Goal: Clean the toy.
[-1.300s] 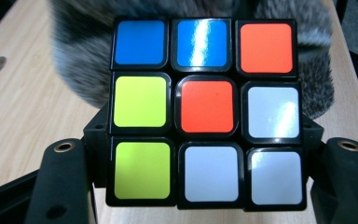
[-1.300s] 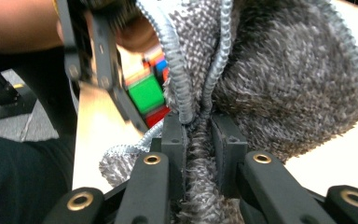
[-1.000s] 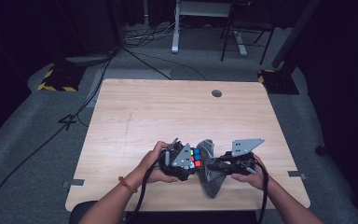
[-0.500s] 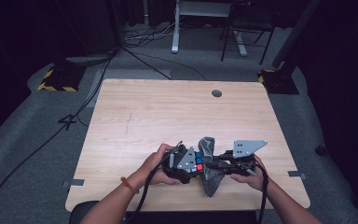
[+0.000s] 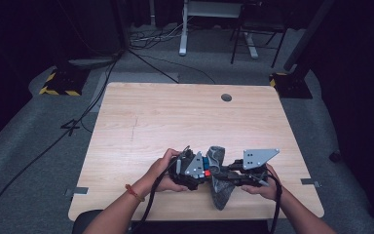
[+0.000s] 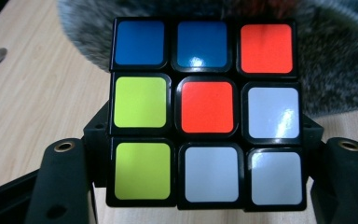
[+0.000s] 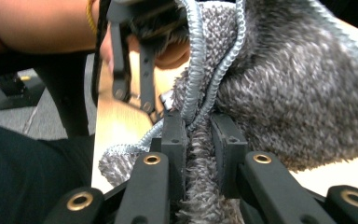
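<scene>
A Rubik's cube (image 6: 207,112) sits between the two black jaws of my left gripper (image 6: 206,154), which is shut on it. The face toward the camera shows blue, red, lime and white squares. In the high view the cube (image 5: 206,167) is near the table's front edge, right against a grey fuzzy cloth (image 5: 220,187). My right gripper (image 7: 198,135) is shut on that cloth (image 7: 298,93), pinching it beside its ribbed light-grey hem. In the high view the right gripper (image 5: 233,174) points left toward the left gripper (image 5: 198,169).
The wooden table (image 5: 175,122) has a round cable hole (image 5: 226,97) at its far side. Both hands rest close together at the front edge. Cables trail off the front. Beyond the table are floor cables, a chair base (image 5: 253,44) and hazard-taped feet.
The cloth's upper end has risen beside the cube. Both grippers have shifted slightly right and stay close together.
</scene>
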